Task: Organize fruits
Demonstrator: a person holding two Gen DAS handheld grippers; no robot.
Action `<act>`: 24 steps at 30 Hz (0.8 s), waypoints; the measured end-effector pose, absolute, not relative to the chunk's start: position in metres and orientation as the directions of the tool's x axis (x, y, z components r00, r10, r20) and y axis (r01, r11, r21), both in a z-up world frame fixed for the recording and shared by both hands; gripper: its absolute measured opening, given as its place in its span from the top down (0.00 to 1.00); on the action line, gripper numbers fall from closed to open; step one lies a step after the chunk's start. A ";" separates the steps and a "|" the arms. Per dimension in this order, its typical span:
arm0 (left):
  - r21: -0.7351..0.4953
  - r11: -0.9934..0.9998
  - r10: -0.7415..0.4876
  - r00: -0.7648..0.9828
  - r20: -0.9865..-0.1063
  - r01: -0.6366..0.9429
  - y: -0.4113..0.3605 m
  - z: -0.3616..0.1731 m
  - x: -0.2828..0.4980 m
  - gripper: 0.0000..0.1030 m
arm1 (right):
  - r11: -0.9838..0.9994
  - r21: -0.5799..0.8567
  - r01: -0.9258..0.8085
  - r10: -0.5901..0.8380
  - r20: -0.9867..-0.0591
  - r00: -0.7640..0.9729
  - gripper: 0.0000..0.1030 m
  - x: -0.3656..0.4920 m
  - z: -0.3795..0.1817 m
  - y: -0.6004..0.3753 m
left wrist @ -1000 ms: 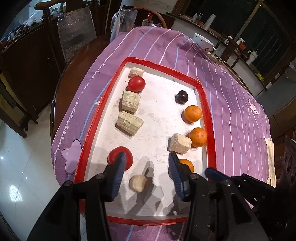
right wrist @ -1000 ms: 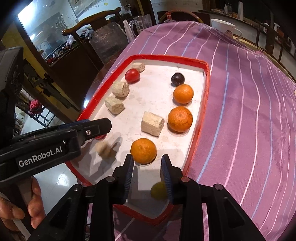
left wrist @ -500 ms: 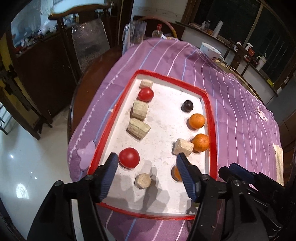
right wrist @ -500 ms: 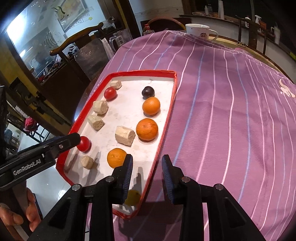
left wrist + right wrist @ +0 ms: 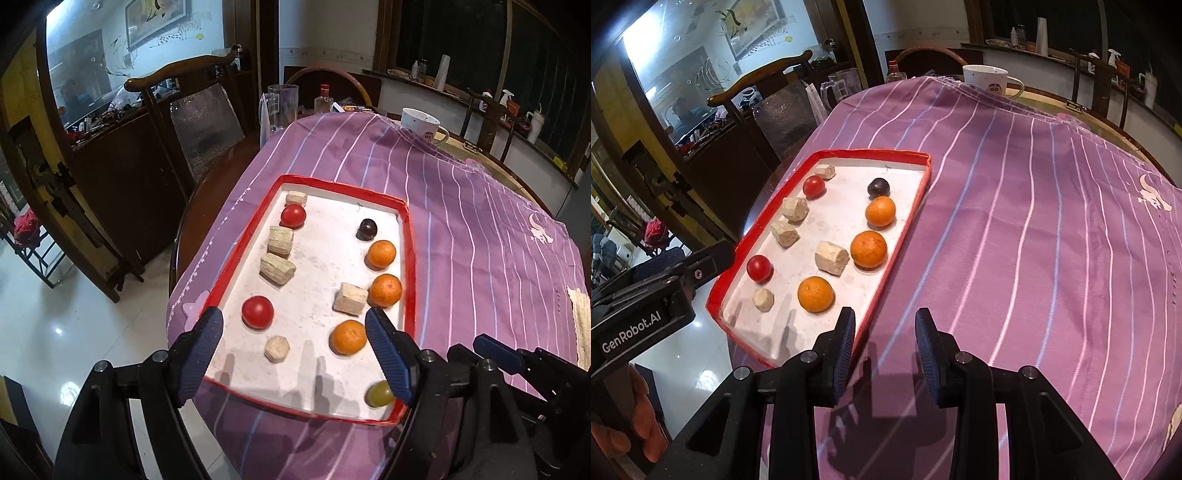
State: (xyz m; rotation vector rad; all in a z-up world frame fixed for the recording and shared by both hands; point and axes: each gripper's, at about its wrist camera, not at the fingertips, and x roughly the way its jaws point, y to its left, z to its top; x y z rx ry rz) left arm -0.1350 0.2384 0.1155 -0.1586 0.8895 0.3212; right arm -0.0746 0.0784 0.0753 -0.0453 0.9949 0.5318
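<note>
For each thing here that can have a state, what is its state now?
left gripper: opening, nothing between its fingers
right gripper: slightly open, empty, over the cloth
white mug: upright
glass pitcher: upright, looks empty
green grape: lying in the tray

On my tray (image 5: 236,258) I count three oranges (image 5: 381,253), two tomatoes (image 5: 257,312) and five tan blocks (image 5: 277,268). One dark plum (image 5: 366,229) sits toward twelve o'clock, one green grape (image 5: 378,393) toward five.
</note>
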 end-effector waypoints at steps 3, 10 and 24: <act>-0.002 0.938 0.215 0.588 -0.780 -0.346 0.230 0.117 -0.138 0.24 | 0.871 0.202 -0.448 0.407 -0.806 0.429 0.63 -0.077 0.076 0.070; 0.059 0.915 0.324 0.639 -0.698 -0.399 0.213 0.135 -0.151 0.21 | 0.868 0.199 -0.454 0.411 -0.801 0.435 0.63 -0.081 0.077 0.055; 0.197 0.779 0.618 0.676 -0.401 -0.596 0.191 0.210 -0.194 0.00 | 0.826 0.161 -0.540 0.451 -0.762 0.464 0.62 -0.100 0.093 0.061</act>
